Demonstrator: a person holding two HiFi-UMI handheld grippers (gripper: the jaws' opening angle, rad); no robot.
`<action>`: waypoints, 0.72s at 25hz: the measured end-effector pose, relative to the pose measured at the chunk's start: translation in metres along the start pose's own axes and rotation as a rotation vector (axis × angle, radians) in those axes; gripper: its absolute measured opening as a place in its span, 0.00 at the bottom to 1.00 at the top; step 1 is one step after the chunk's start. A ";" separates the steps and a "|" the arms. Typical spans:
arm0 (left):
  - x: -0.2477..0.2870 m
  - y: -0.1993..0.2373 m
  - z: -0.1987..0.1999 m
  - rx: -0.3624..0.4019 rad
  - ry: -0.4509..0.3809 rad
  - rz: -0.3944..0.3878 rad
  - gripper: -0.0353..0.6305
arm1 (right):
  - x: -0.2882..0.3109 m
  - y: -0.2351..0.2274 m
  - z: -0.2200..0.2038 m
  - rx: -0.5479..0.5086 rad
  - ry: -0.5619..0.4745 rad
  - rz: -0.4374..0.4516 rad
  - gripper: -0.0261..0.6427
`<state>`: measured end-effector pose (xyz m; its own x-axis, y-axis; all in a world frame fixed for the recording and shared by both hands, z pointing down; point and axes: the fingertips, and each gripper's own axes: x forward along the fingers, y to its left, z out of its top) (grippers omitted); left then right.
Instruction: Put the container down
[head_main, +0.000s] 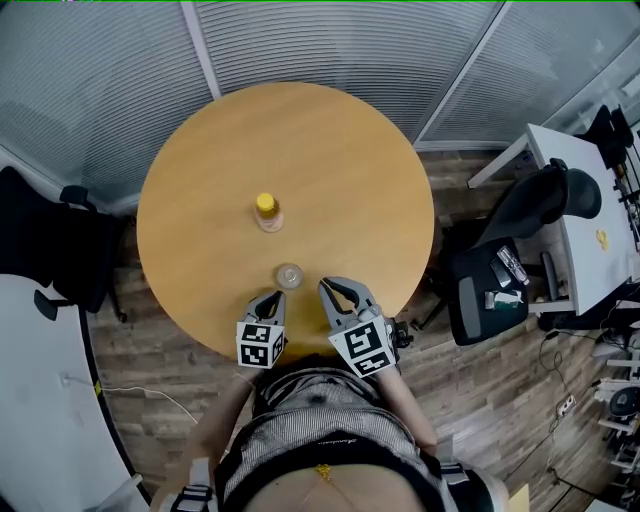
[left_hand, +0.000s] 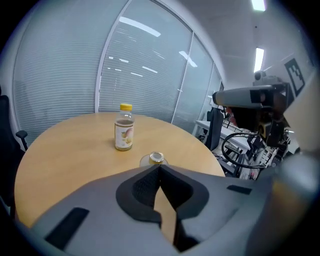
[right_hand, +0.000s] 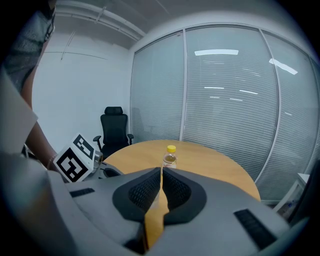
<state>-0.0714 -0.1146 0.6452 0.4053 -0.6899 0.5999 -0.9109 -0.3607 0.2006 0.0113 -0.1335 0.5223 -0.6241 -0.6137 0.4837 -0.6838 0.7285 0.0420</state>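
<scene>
Our left claw (head_main: 271, 300) is clenched on nothing, and our right claw (head_main: 338, 290) is clenched empty too. Just ahead of the left claw's tips, and nearer to it than to the right, the small clear round container with a gold top (head_main: 289, 276) stands upright on the round wooden table (head_main: 350, 180). We judge it already set down. Beyond the container stands a yellow-capped clear bottle (head_main: 266, 212).
</scene>
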 end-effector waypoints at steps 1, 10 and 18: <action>-0.002 -0.002 0.006 -0.002 -0.012 -0.007 0.09 | 0.000 0.001 0.001 -0.001 0.000 0.002 0.08; -0.020 -0.023 0.059 -0.010 -0.128 -0.049 0.09 | 0.002 0.003 0.003 0.004 -0.011 0.032 0.08; -0.036 -0.036 0.090 -0.015 -0.190 -0.089 0.09 | 0.002 0.006 0.012 0.017 -0.039 0.053 0.08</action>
<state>-0.0459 -0.1334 0.5462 0.4907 -0.7620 0.4225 -0.8711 -0.4176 0.2585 0.0014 -0.1344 0.5126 -0.6737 -0.5856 0.4508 -0.6552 0.7554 0.0021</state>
